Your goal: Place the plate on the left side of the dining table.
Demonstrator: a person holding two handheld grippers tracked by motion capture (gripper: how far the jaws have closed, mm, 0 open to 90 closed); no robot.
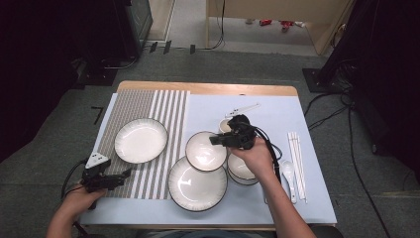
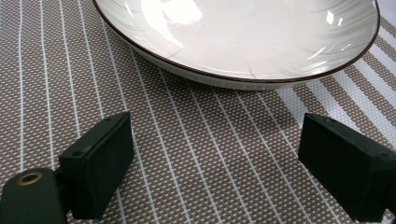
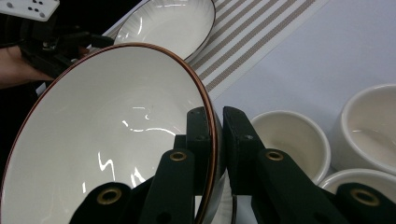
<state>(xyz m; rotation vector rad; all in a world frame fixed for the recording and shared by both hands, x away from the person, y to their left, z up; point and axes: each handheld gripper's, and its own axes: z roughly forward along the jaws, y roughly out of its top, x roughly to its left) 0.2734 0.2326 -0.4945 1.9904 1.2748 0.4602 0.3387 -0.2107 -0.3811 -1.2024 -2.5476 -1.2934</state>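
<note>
Right gripper [image 1: 218, 140]: jaws clamped on the rim of a brown-rimmed bowl [image 1: 206, 151], one inside, one outside; bowl held over the big plate [image 1: 197, 186] at table centre. Left gripper [image 1: 126, 173]: jaws wide apart, holding nothing, low over the striped mat [image 1: 163, 106] near left, just short of the shallow plate [image 1: 140, 140].

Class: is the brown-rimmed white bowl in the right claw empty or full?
Empty: the brown-rimmed white bowl, its rim pinched by the right claw, shows only bare glossy glaze.

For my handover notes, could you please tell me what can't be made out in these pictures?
- Right gripper view: the held bowl hides the table beneath it.
- High view: the right hand hides part of the stacked bowls.
- Left gripper view: the plate is cut off by the top edge.
</note>
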